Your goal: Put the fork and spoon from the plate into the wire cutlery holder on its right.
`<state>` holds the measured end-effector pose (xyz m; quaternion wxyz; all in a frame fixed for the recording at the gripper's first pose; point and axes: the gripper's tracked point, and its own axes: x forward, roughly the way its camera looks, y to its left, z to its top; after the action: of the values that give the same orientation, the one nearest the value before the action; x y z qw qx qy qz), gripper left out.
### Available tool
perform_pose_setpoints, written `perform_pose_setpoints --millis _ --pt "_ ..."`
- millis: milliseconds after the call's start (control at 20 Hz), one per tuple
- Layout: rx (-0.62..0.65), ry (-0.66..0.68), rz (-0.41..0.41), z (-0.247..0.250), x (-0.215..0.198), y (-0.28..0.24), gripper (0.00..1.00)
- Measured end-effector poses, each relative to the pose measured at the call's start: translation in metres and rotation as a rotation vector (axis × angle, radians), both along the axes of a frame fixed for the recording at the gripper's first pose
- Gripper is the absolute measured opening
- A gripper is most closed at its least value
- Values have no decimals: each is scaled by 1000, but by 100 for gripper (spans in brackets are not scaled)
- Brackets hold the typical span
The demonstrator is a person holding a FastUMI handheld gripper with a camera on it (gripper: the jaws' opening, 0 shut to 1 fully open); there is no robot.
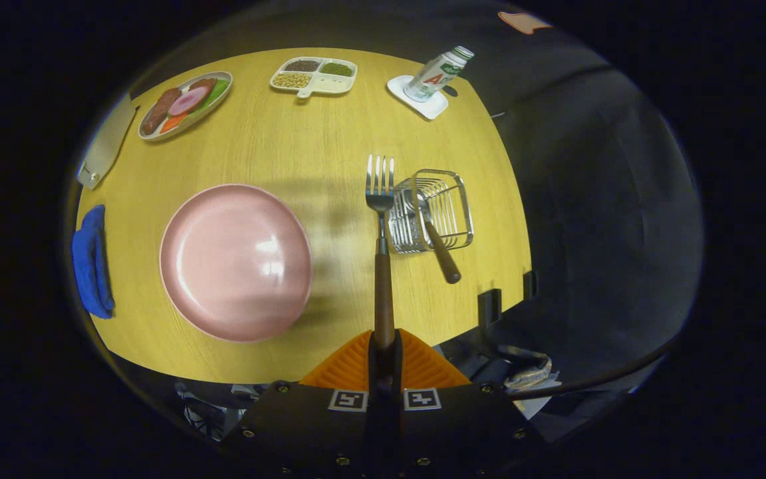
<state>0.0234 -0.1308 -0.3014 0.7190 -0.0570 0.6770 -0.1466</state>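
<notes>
My gripper (383, 346) is shut on the brown handle of the fork (380, 199), which points straight ahead with its tines up above the table. The fork's head hangs just left of the wire cutlery holder (453, 199). The spoon (433, 233) stands inside that holder, bowl down, its brown handle leaning out over the near rim. The pink plate (235, 261) lies bare on the yellow table to the left of the fork.
At the far side of the table (290, 153) are an oval dish of food (185, 104), a divided dish of beans (314, 74) and a bottle on a white coaster (437, 74). A blue cloth (92, 259) lies at the left edge. The table's right edge drops off just beyond the holder.
</notes>
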Motion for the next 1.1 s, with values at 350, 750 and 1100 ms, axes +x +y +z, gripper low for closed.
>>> perform_pose_setpoints --millis 350,750,1100 --pt "-24 71 -45 16 -8 -50 5" --pt "-29 193 -20 7 -15 -81 5" --pt "-28 238 45 1 -8 -90 5"
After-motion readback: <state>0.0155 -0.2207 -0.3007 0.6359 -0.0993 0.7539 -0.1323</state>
